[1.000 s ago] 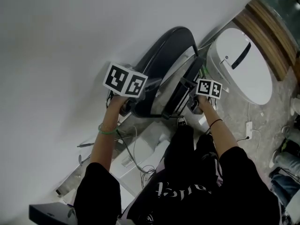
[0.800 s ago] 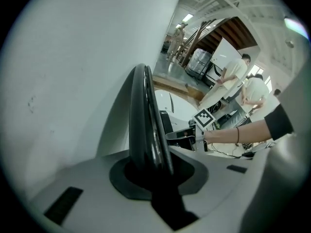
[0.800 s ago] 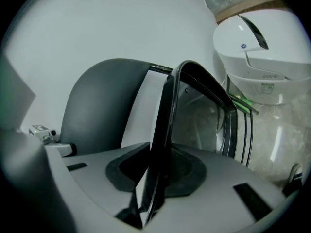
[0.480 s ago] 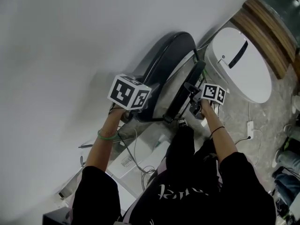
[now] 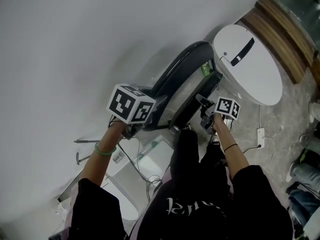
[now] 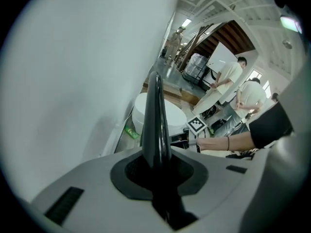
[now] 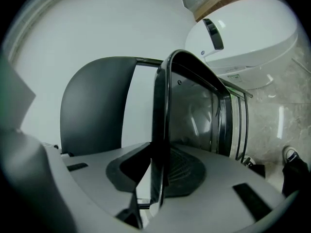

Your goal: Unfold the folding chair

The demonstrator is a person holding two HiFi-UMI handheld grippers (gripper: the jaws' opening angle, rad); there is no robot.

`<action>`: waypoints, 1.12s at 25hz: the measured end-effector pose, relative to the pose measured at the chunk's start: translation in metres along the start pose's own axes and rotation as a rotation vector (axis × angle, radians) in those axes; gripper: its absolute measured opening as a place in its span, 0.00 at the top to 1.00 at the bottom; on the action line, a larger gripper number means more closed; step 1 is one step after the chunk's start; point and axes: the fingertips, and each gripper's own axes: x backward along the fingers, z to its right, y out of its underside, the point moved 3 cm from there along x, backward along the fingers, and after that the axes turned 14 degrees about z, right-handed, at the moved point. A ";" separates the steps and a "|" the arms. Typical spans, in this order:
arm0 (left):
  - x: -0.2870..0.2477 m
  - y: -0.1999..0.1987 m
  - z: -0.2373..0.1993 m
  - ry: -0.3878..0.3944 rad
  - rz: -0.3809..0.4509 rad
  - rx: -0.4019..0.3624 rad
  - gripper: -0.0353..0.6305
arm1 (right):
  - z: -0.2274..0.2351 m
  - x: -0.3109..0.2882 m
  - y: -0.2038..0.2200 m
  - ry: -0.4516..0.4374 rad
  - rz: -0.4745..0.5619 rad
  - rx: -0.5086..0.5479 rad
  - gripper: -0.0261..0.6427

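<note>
Your left tongs (image 6: 156, 178) have just been closing. They now pinch the thin dark rim of the backrest (image 6: 155, 115), which stands up between the jaws with only a narrow gap left for it. Your right tongs (image 7: 158, 178) have been closing too, and they are clamped on the black edge of the seat (image 7: 194, 115), which runs straight up through their jaws.

From the head view, both grips sit at the near end of the chair (image 5: 182, 71), left on the backrest side and right on the seat side. The chair is nearly flat, not yet opened. It lies close along the wall (image 5: 60, 44), with its far end just beside a white oval thing (image 5: 250, 69).

Expect it to feel stiff, with hard shells on a tube frame and nothing that gives under the pads. The surfaces look glossy, so a rim held by its edge could slide out if you pull at an angle. It should be light enough for two grips, though the hinge may resist and then drop open. Your holds look right: backrest rim in one, seat edge in the other, drawn apart. Keep clear of the hinge, and mind the white thing as the seat swings.

Count: one chair, two tongs, one white oval thing and at least three people far back in the left gripper view.
</note>
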 end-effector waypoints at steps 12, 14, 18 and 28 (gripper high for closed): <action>-0.023 0.078 0.151 -0.010 0.008 0.157 0.85 | 0.064 0.143 0.008 -0.043 -0.091 0.091 0.85; -0.021 0.099 0.168 -0.001 0.018 0.165 0.85 | 0.076 0.161 0.021 -0.037 -0.104 0.112 0.85; -0.024 0.148 0.188 0.038 0.028 0.177 0.84 | 0.107 0.184 0.059 -0.026 -0.089 0.123 0.85; -0.006 0.232 0.269 0.106 -0.001 0.028 0.82 | 0.154 0.274 0.146 0.010 0.010 0.070 0.85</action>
